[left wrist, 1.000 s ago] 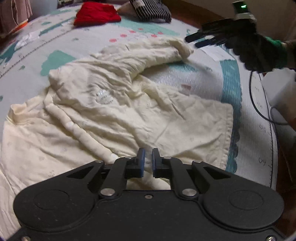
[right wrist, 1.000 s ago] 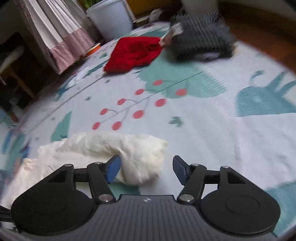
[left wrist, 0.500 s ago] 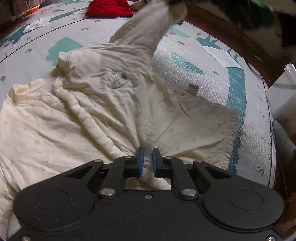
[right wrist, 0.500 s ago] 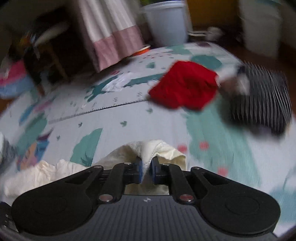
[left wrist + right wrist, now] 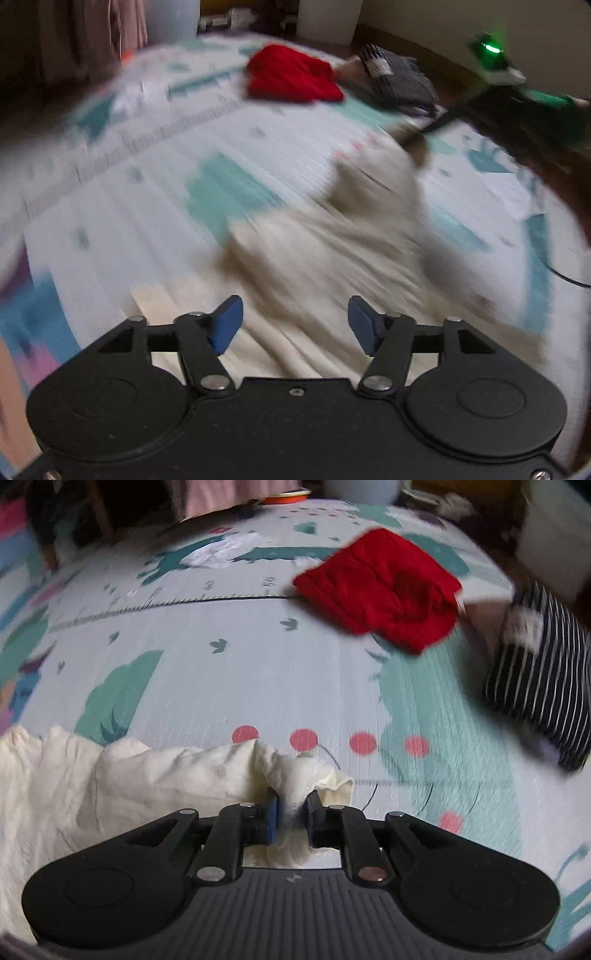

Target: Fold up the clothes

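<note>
Printed play mat with three garments on it

The play mat [image 5: 229, 686], pale with teal shapes, red dots and a ruler line, carries a cream garment [image 5: 110, 775] spread at the near left, one end raised off the mat. A folded red knit [image 5: 384, 590] lies at the far side, with a folded dark white-striped garment [image 5: 543, 679] just right of it.

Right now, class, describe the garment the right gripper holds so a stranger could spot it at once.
On the printed play mat, nearest the right gripper, lies the cream garment, one end bunched between the fingers. Unlike the folded red garment and the striped garment beyond, it is pale and crumpled.
</note>
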Available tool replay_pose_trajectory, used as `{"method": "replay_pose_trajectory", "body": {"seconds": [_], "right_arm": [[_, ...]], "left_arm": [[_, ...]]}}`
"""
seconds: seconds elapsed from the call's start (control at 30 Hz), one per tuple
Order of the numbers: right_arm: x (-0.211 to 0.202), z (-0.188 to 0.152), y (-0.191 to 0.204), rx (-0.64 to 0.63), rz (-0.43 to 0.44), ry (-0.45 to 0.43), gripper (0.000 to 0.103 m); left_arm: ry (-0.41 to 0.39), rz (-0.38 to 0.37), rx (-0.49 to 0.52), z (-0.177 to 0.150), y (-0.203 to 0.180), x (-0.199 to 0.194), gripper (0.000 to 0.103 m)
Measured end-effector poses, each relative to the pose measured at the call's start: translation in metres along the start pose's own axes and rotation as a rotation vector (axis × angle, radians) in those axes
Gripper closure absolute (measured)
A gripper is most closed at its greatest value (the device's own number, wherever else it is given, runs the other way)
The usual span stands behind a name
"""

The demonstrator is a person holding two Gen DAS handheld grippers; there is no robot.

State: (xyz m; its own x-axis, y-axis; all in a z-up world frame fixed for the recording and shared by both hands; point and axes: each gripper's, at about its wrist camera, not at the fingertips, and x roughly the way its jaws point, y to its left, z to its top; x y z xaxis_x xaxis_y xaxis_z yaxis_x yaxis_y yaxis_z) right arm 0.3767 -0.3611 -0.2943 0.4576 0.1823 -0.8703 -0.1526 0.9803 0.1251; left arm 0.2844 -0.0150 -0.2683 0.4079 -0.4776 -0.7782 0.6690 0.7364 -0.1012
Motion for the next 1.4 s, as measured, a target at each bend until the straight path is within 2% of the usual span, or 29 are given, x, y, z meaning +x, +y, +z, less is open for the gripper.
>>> {"method": "replay_pose_trajectory", "body": {"seconds": [0.1, 0.2, 0.23, 0.33, 0.43, 0.67, 0.7, 0.73, 0.77, 0.83, 0.93, 1.03, 1.13, 1.27, 1.33, 1.37, 1.4], "right_arm": [[-0.006, -0.006, -0.005, 0.027, 0.033, -0.018, 0.083], [-0.010, -0.007, -0.011, 0.049, 0.061, -0.050, 0.083], [-0.010, -0.006, -0.014, 0.062, 0.076, -0.058, 0.083], [-0.005, -0.004, -0.017, 0.071, 0.093, -0.066, 0.083], [0.000, -0.008, -0.021, 0.073, 0.097, -0.061, 0.083], [0.011, -0.021, -0.028, 0.094, 0.103, -0.038, 0.082], [0.011, -0.021, -0.027, 0.087, 0.103, -0.039, 0.082], [0.010, -0.021, -0.027, 0.081, 0.102, -0.043, 0.082], [0.010, -0.020, -0.027, 0.079, 0.103, -0.049, 0.082], [0.007, -0.019, -0.029, 0.084, 0.113, -0.062, 0.082], [-0.011, -0.016, -0.029, 0.066, 0.160, -0.116, 0.088], [-0.019, -0.012, -0.028, 0.030, 0.138, -0.118, 0.088], [-0.019, -0.008, -0.032, 0.056, 0.100, -0.102, 0.089], [-0.017, -0.003, -0.035, 0.056, 0.071, -0.028, 0.089], [-0.006, -0.004, -0.040, 0.099, 0.065, 0.029, 0.088], [0.002, -0.006, -0.045, 0.129, 0.061, 0.050, 0.085], [0.010, -0.008, -0.048, 0.148, 0.052, 0.062, 0.078]], "left_arm": [[0.032, -0.045, -0.048, 0.019, 0.027, 0.031, 0.041], [0.051, -0.028, -0.090, 0.020, 0.045, 0.054, 0.044], [0.044, -0.047, -0.106, 0.018, 0.050, 0.057, 0.051], [0.019, -0.132, -0.122, 0.012, 0.059, 0.057, 0.060], [0.015, -0.212, -0.122, 0.009, 0.066, 0.057, 0.061], [0.034, -0.286, -0.107, 0.016, 0.067, 0.068, 0.061], [0.037, -0.296, -0.105, 0.017, 0.067, 0.069, 0.064], [0.039, -0.307, -0.103, 0.018, 0.067, 0.071, 0.081], [0.046, -0.317, -0.088, 0.018, 0.065, 0.071, 0.088], [0.040, -0.303, -0.050, 0.016, 0.060, 0.064, 0.097], [-0.021, -0.258, -0.127, 0.018, 0.067, 0.041, 0.098], [-0.001, -0.175, -0.128, 0.019, 0.067, 0.042, 0.098], [0.008, -0.129, -0.169, 0.015, 0.065, 0.054, 0.098], [0.016, -0.085, -0.180, 0.007, 0.061, 0.058, 0.098], [0.009, -0.073, -0.195, 0.006, 0.061, 0.059, 0.098], [0.009, -0.067, -0.199, 0.006, 0.060, 0.059, 0.098], [0.009, -0.062, -0.203, 0.006, 0.059, 0.059, 0.098]]}}
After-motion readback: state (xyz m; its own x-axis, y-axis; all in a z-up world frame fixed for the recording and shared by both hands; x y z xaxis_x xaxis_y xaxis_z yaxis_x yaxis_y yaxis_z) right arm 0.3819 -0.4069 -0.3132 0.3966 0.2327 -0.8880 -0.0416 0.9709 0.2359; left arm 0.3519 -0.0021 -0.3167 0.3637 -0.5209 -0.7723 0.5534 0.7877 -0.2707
